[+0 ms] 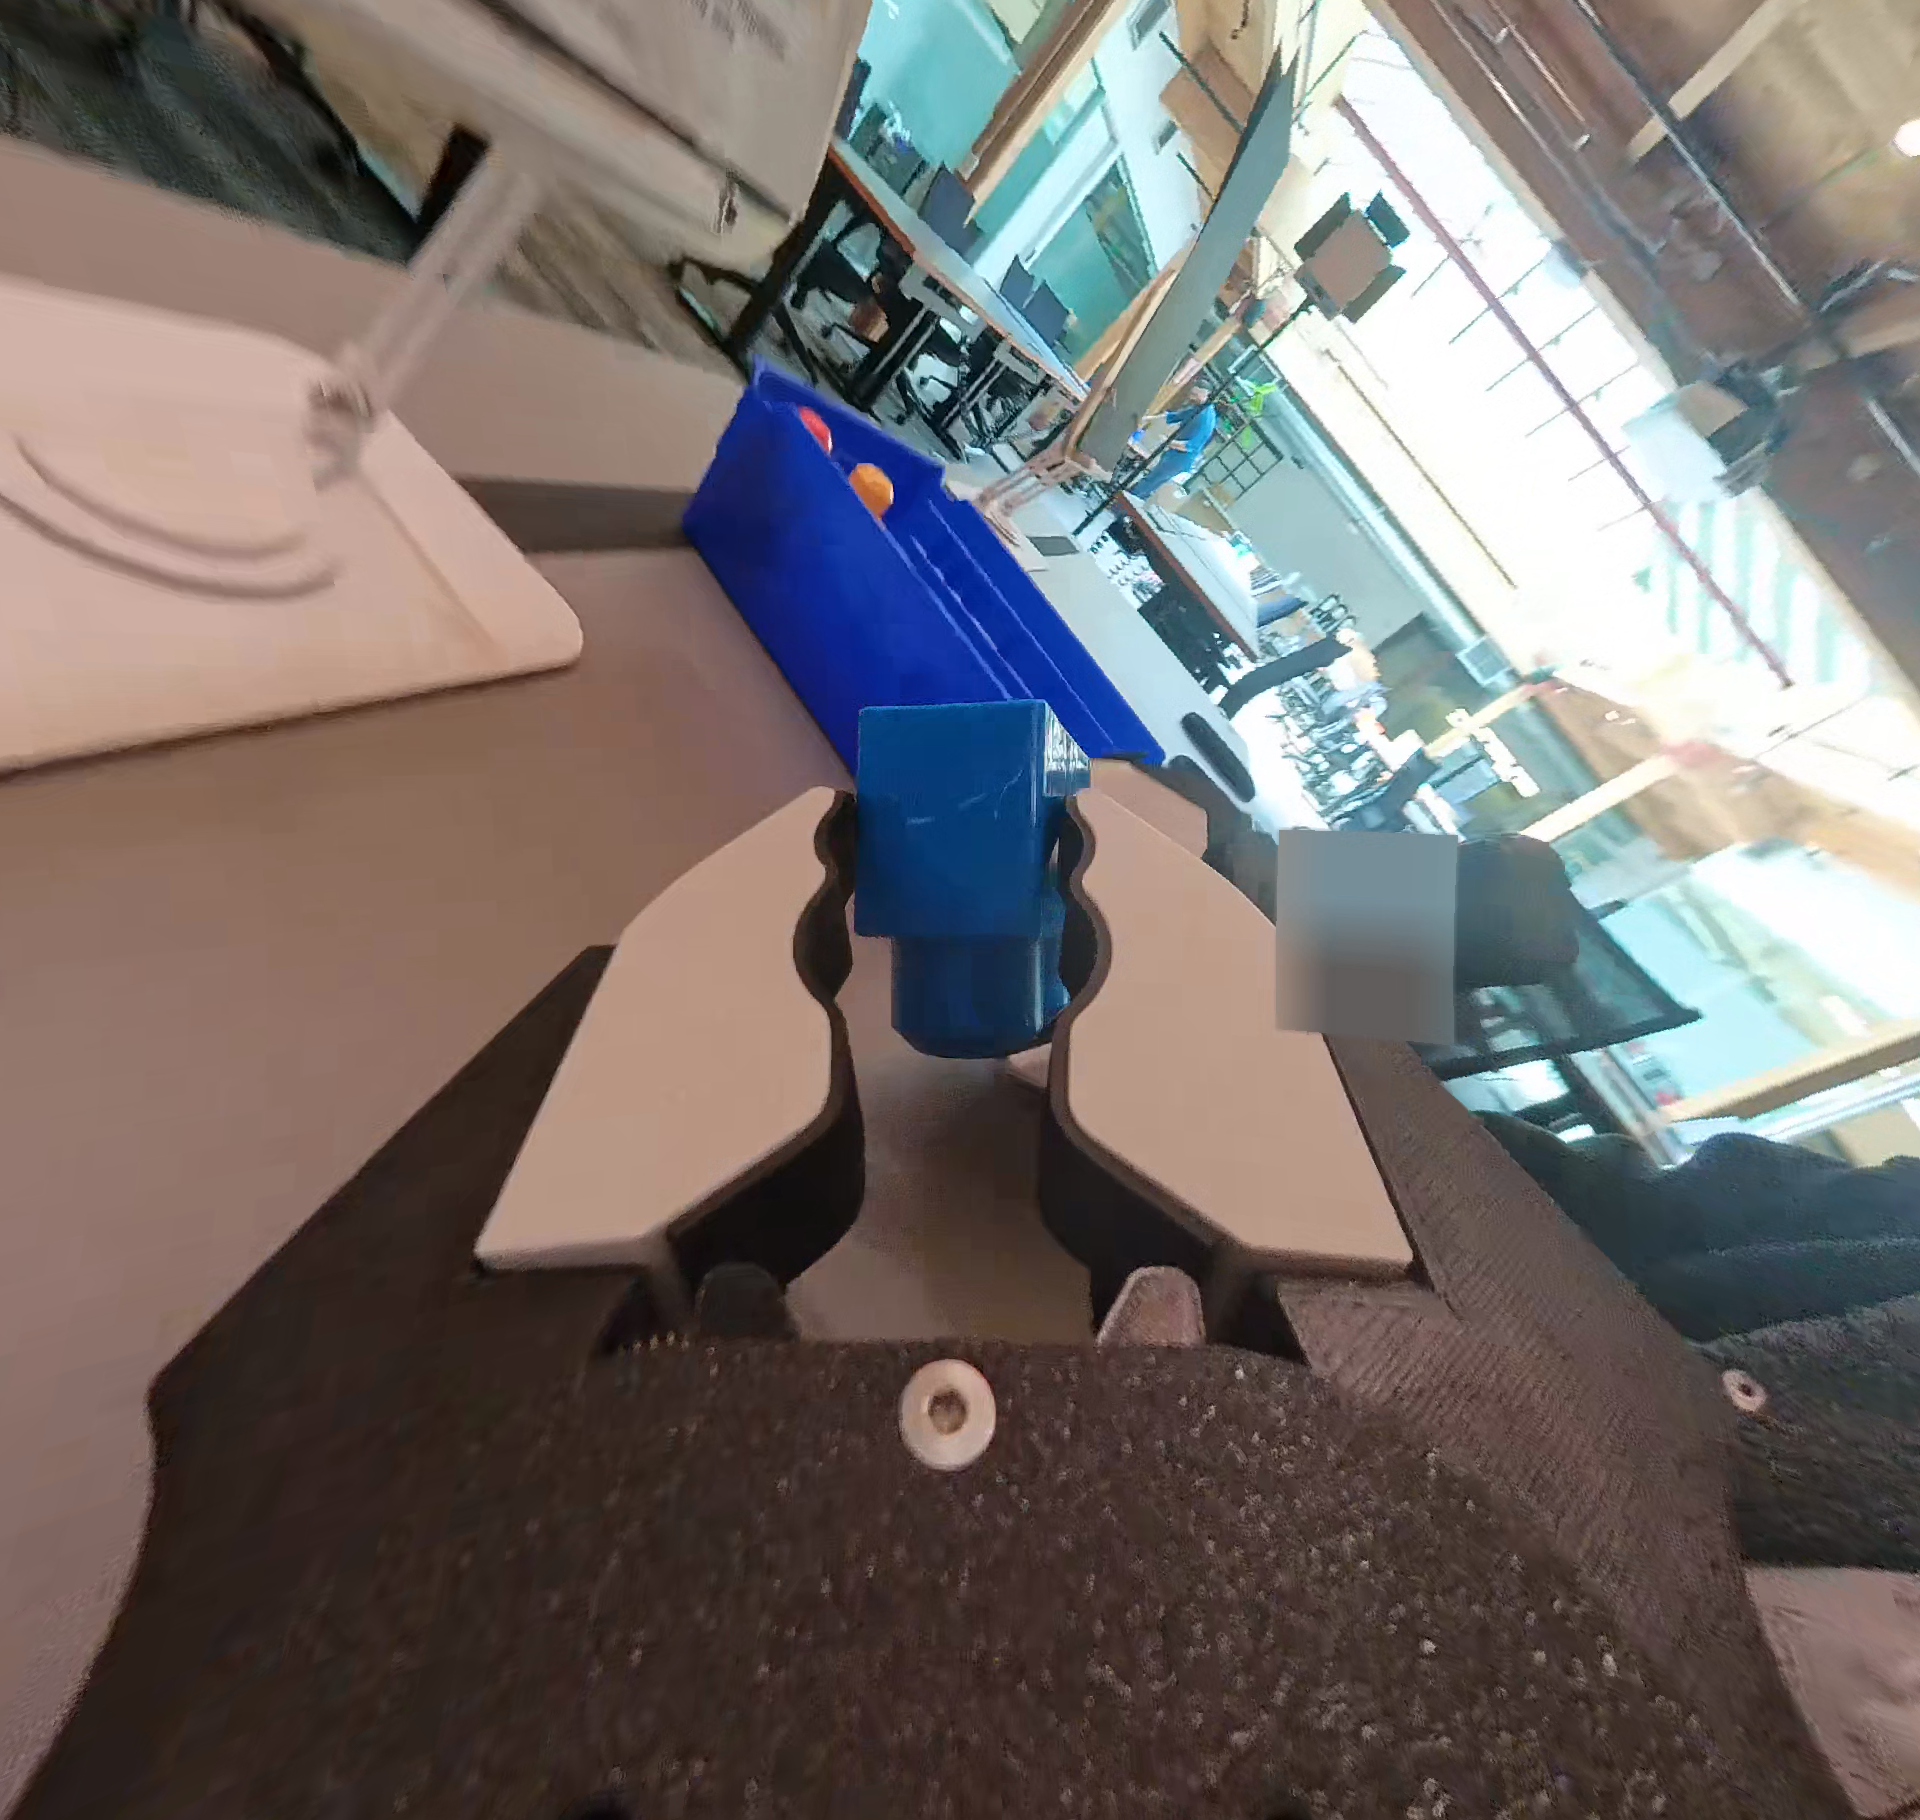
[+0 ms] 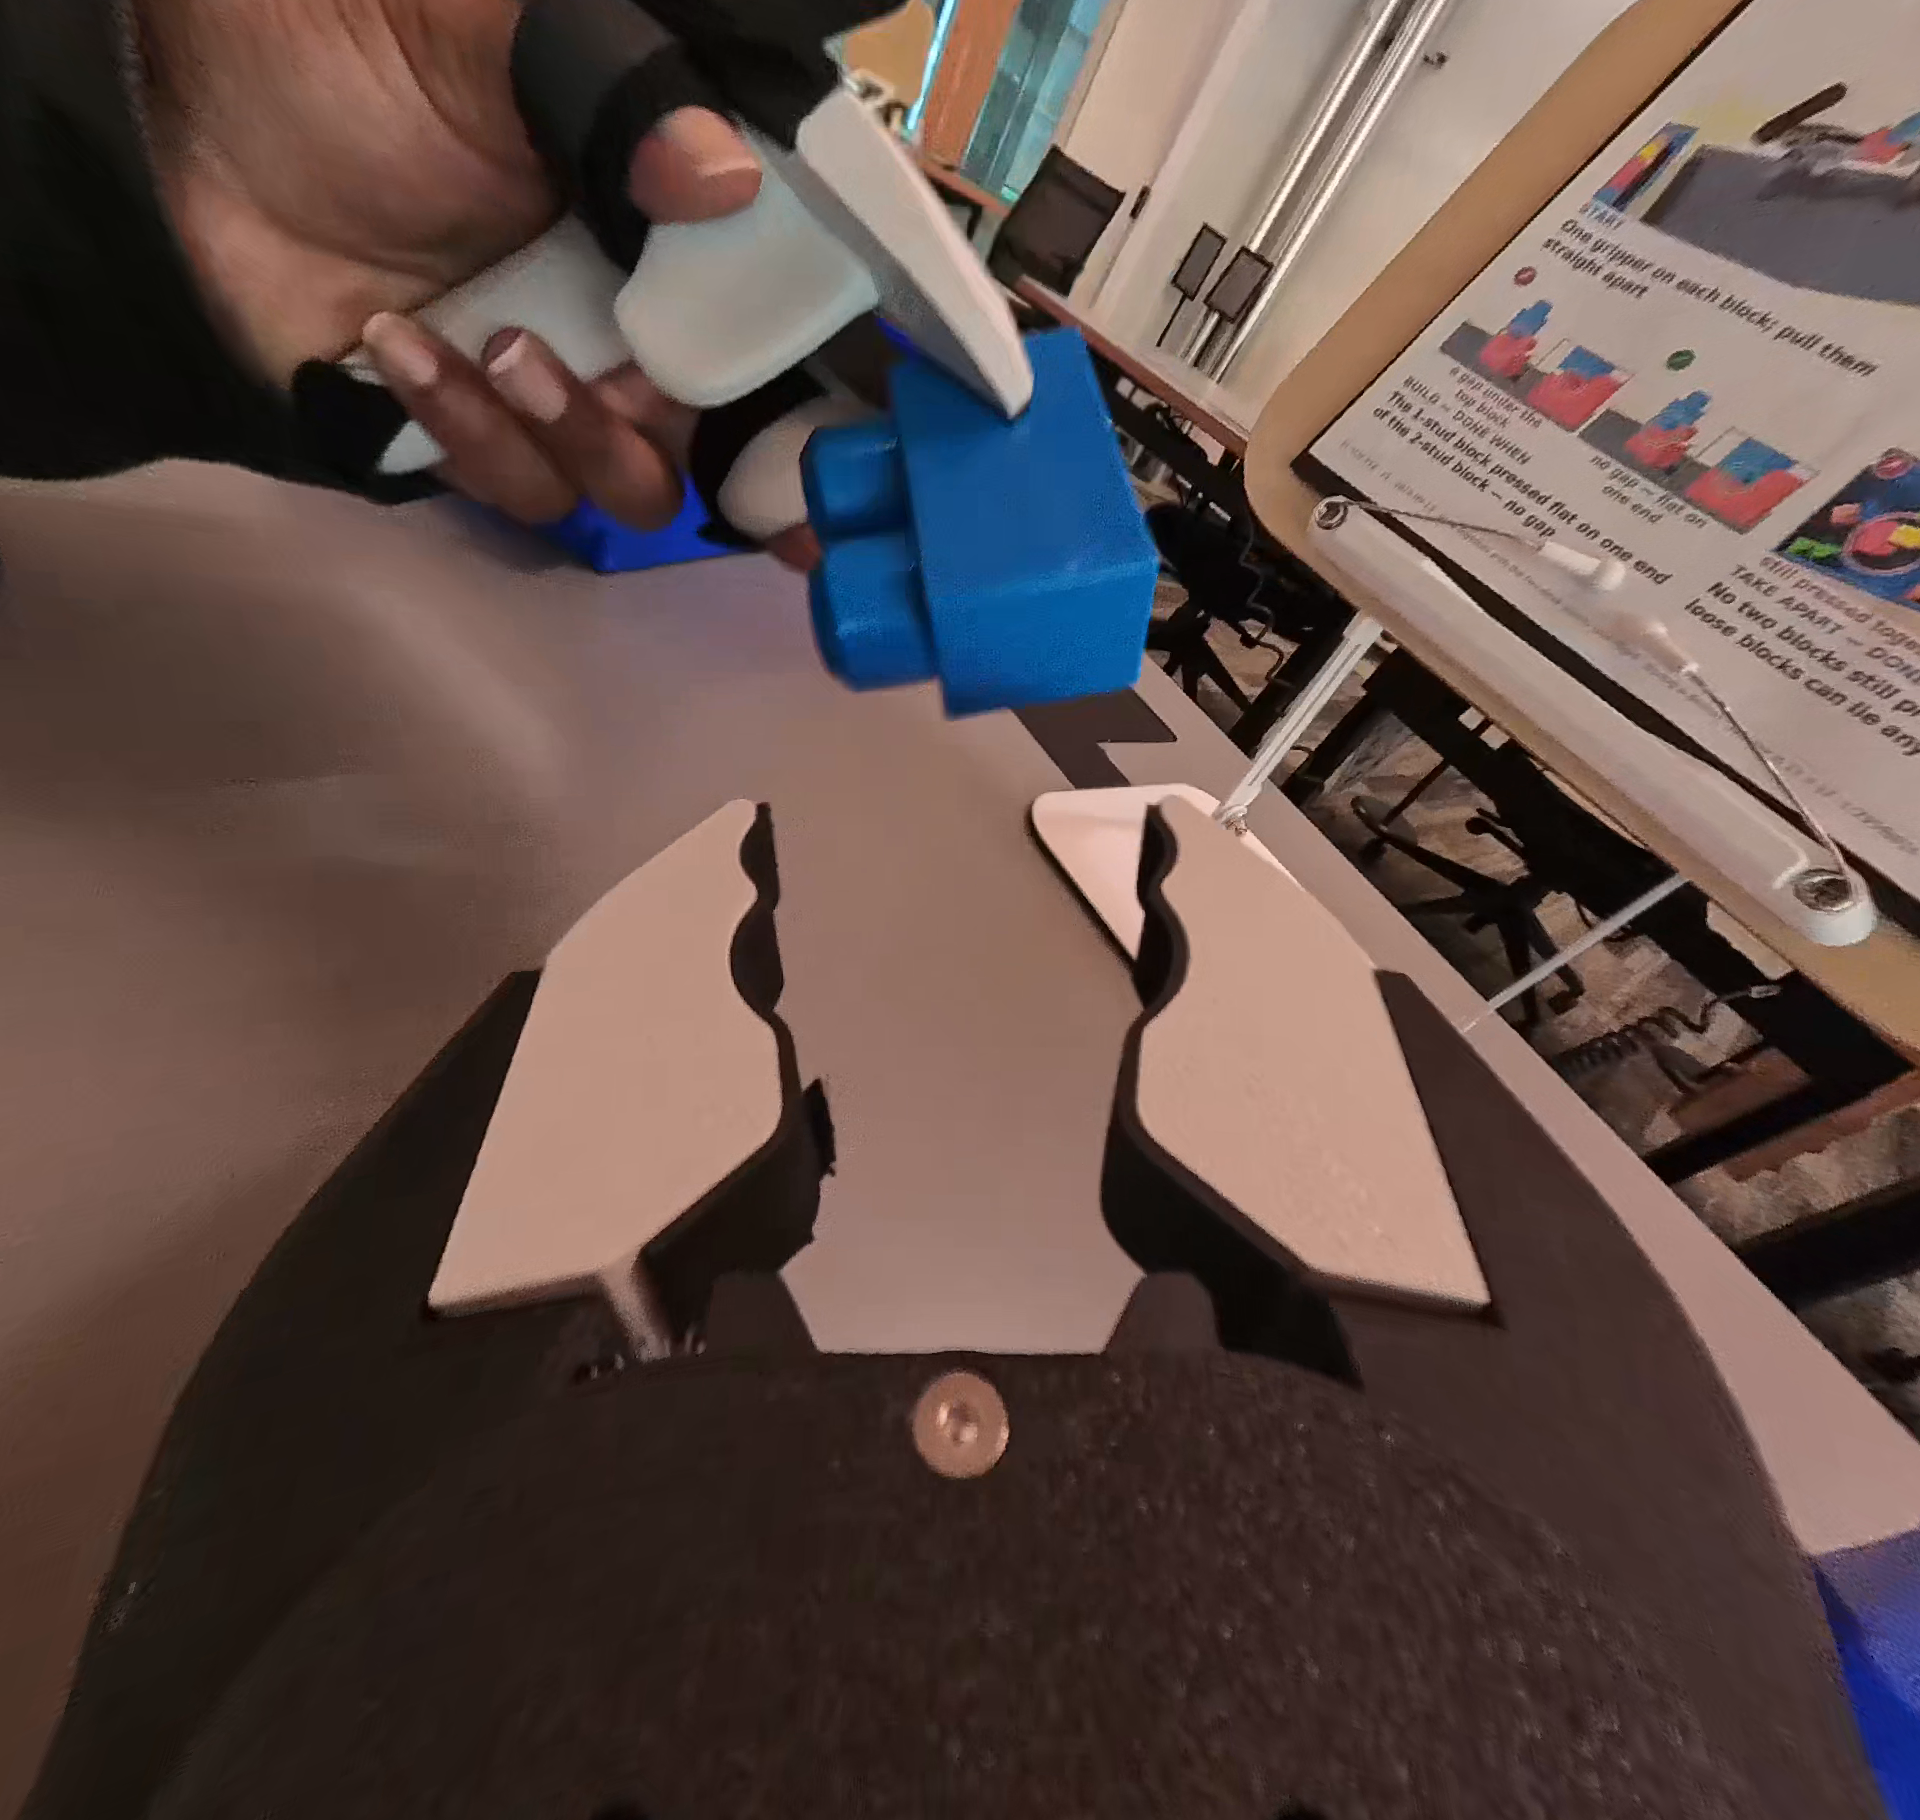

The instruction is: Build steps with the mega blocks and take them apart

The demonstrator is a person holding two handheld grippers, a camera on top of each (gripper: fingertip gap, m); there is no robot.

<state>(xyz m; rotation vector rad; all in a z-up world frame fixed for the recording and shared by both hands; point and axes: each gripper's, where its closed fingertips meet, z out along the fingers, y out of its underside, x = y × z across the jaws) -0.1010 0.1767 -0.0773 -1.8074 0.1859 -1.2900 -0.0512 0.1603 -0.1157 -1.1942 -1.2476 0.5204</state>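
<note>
A: Left wrist view, nearest item first. What is the left claw (image 1: pixel 961 897) doing?

B: Its two fingers are pinching a blue two-stud block (image 1: pixel 951 861) between the tips. From this angle one stud points back toward the camera. The block is clear of the grey counter (image 1: pixel 312 939).

A: What lies beyond the block?

B: A blue bin (image 1: pixel 831 565) rests on the counter just behind the block, with a red piece (image 1: pixel 818 430) and an orange piece (image 1: pixel 873 488) showing at its rim. A white stand base (image 1: pixel 208 565) sits left of the block, farther back.

A: Right wrist view. State of the right claw (image 2: pixel 956 835)?

B: Fingers spread, nothing between them. Bare counter (image 2: pixel 935 1095) shows through the gap.

A: Where is the block from this side?

B: Above and beyond the right claw, off the counter, tilted, both studs (image 2: pixel 868 555) facing left. One white finger (image 2: pixel 914 264) of the left claw presses on its top face. A person's hand (image 2: pixel 416 243) in a black fingerless glove holds that tool, left of the block.

A: Farthest items?

B: An instruction board (image 2: pixel 1621 399) on a stand, right of the block.
</note>
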